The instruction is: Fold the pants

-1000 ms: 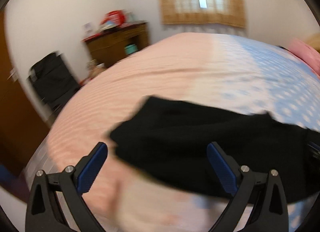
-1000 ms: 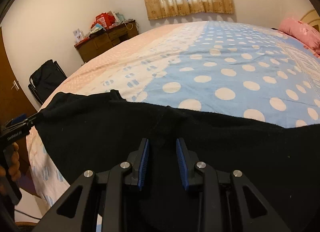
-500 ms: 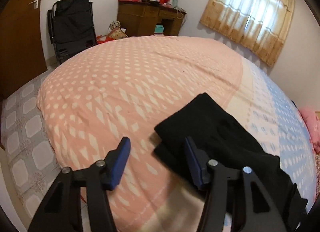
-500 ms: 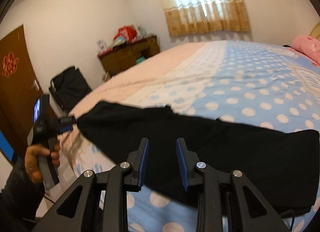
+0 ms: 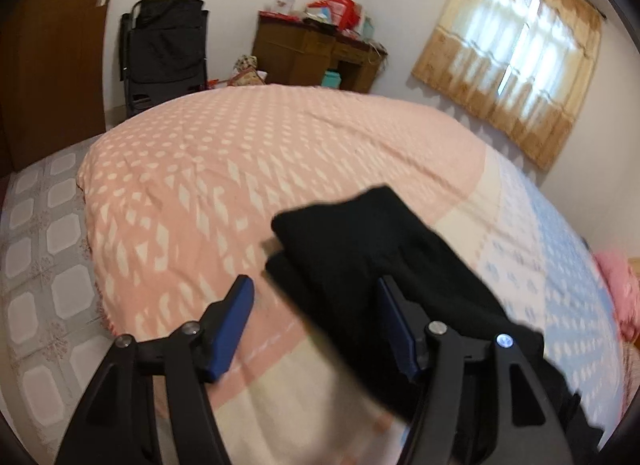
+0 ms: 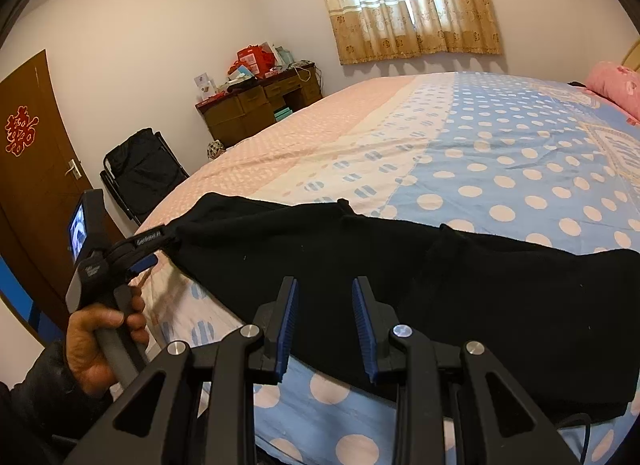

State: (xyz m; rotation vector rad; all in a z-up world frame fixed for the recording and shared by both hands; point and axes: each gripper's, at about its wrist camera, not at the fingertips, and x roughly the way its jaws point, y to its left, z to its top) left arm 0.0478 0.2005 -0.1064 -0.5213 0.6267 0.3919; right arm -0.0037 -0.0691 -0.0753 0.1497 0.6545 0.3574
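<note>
Black pants (image 6: 460, 289) lie folded lengthwise in a long band along the near edge of the bed (image 6: 500, 153). In the left wrist view their leg end (image 5: 360, 249) lies on the pink part of the bedspread. My left gripper (image 5: 316, 321) is open over that end, its right finger over the cloth, holding nothing; it also shows in the right wrist view (image 6: 154, 253) at the pants' left end. My right gripper (image 6: 325, 325) is open with a narrow gap, empty, just above the pants' near edge at mid-length.
A pink pillow (image 6: 616, 85) lies at the bed's head. A wooden desk (image 6: 260, 105) with clutter, a black folded chair (image 6: 142, 173) and a brown door (image 6: 32, 169) stand along the far wall. Tiled floor (image 5: 40, 249) lies left of the bed.
My right gripper has let go of the pants, opened a little and drawn back. My left gripper swung to the leg end, narrowed, then opened wider there.
</note>
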